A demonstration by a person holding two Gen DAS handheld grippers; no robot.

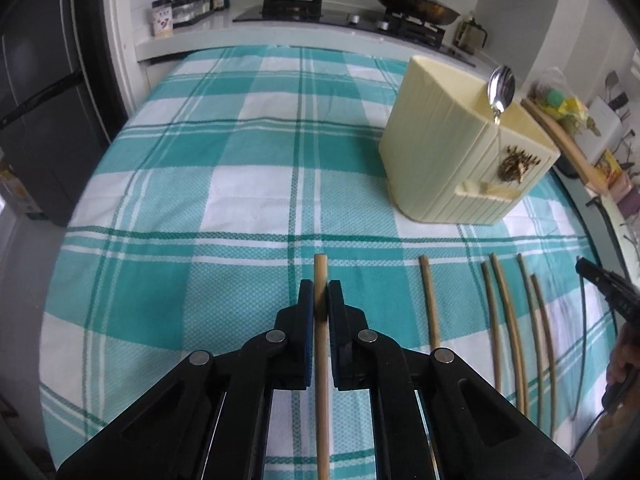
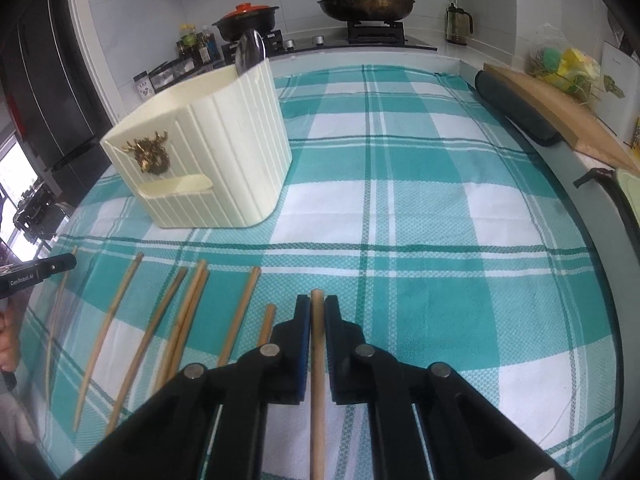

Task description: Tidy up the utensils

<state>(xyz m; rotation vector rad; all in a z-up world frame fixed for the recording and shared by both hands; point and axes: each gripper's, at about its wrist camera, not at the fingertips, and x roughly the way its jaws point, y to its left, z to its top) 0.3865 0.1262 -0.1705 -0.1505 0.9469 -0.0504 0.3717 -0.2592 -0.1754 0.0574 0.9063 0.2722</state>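
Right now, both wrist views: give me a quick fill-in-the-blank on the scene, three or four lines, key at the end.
1. Each gripper's jaws are shut on one wooden ____.
2. The cream utensil holder already has a metal ____ standing in it.
3. The holder's front carries a gold ____ head ornament.
4. The loose chopsticks lie on a teal and white ____ cloth.

Missing words: chopstick; spoon; deer; checked

Left gripper (image 1: 320,292) and right gripper (image 2: 317,308) — black linkage arms, round silver pivot pins, blue-edged pads, white "GenRobot.AI" lettering.
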